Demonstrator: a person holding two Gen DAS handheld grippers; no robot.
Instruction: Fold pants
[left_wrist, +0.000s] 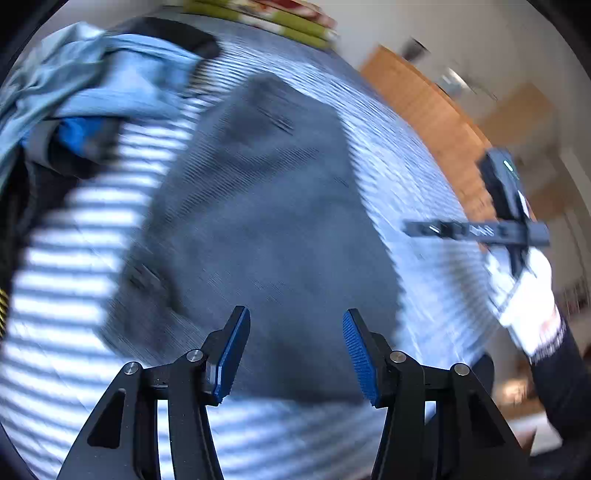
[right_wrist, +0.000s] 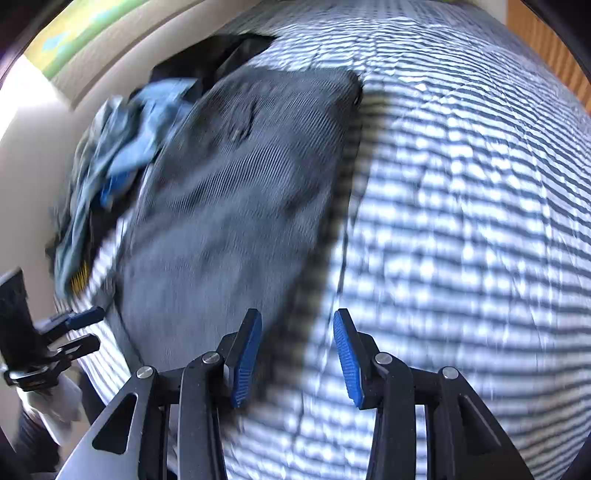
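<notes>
Grey pants (left_wrist: 258, 221) flat on striped bedcover (left_wrist: 74, 258), ahead of left gripper (left_wrist: 295, 354); right gripper (right_wrist: 297, 358) at pants' edge. Both part-open, empty. Fabric soft, limp, light: pinch hem corners.

A: Where does the left wrist view sit?
B: Above the bed (left_wrist: 74, 258), close, tilted down past its own fingers (left_wrist: 236, 354).
A: And the right?
B: Same, steeper, over the pants' (right_wrist: 229, 206) right edge.
A: What's shared?
B: The pants, the clothes pile (right_wrist: 110, 155), and each sees the other gripper
</notes>
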